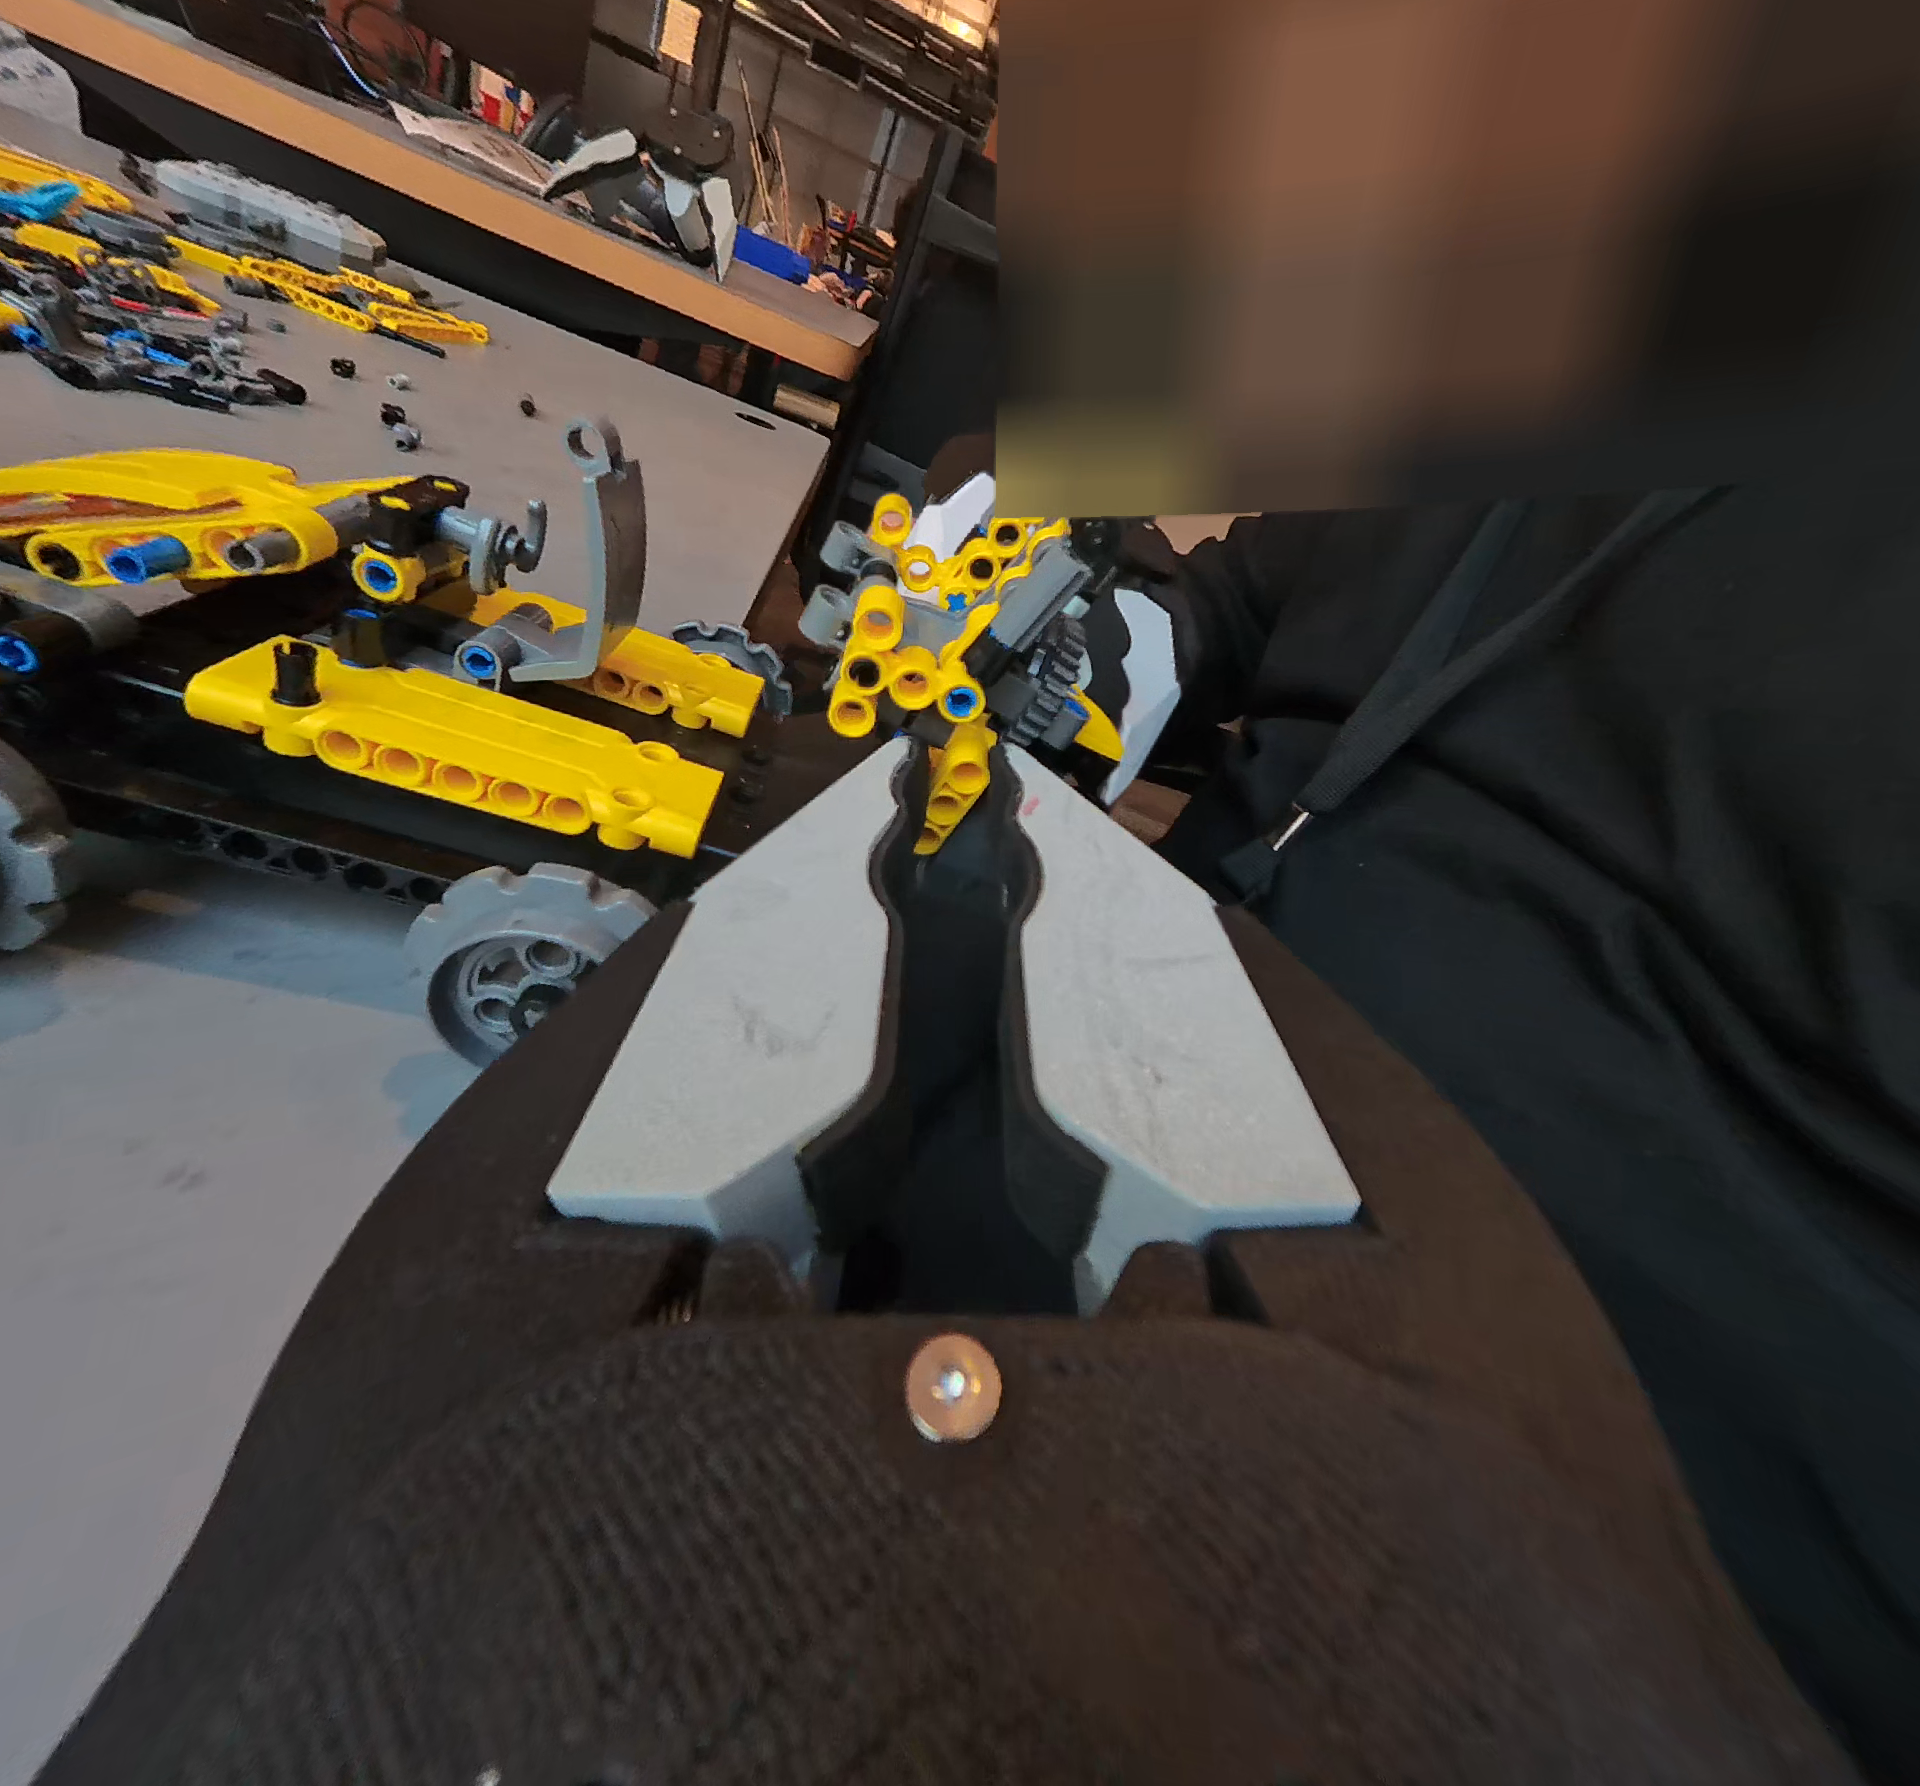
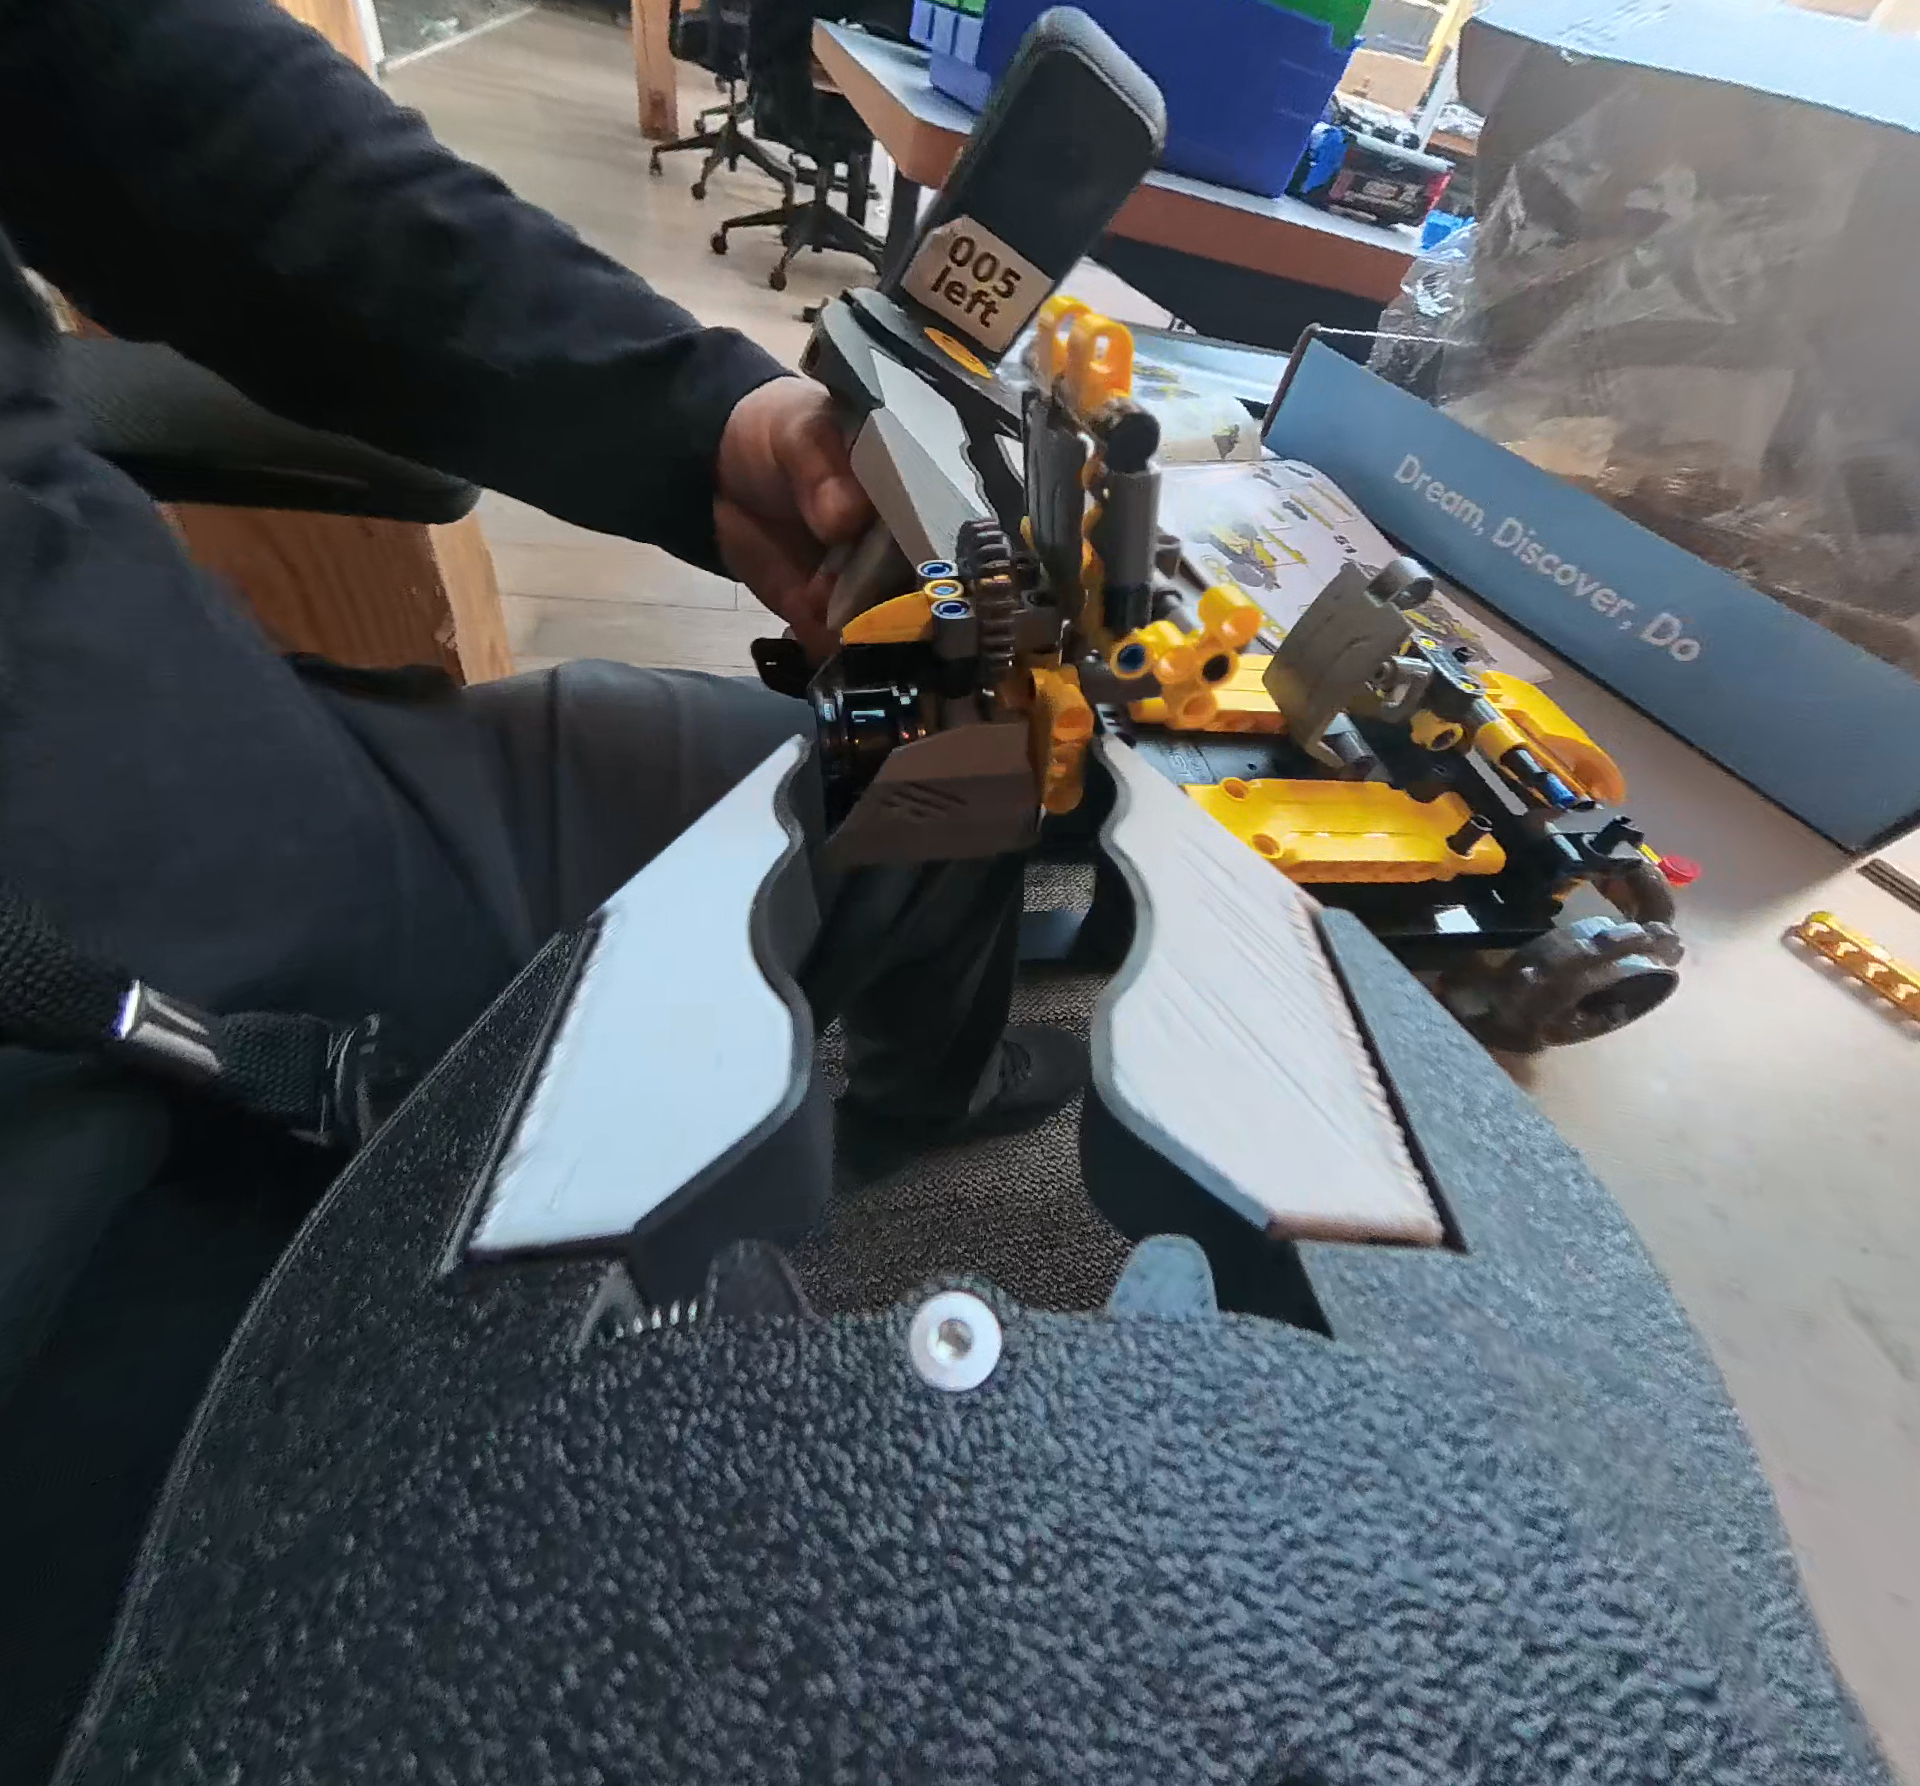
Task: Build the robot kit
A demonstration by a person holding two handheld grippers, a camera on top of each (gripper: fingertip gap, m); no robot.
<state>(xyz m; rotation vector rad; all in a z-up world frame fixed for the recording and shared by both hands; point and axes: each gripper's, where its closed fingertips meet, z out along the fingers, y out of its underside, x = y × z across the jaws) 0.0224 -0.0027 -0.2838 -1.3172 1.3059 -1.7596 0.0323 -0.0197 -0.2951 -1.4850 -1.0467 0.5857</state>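
A grey table point(image 1: 156, 1165) carries a yellow and black brick-built vehicle point(image 1: 436, 697), with loose yellow and black parts point(image 1: 208, 302) scattered behind it. A smaller yellow and grey sub-assembly point(image 2: 997, 656) is held in the air beside the table edge. The left gripper point(image 1: 951, 780) is closed on one of its yellow beams. The right gripper point(image 2: 951, 770) is clamped on its grey panel and a yellow beam.
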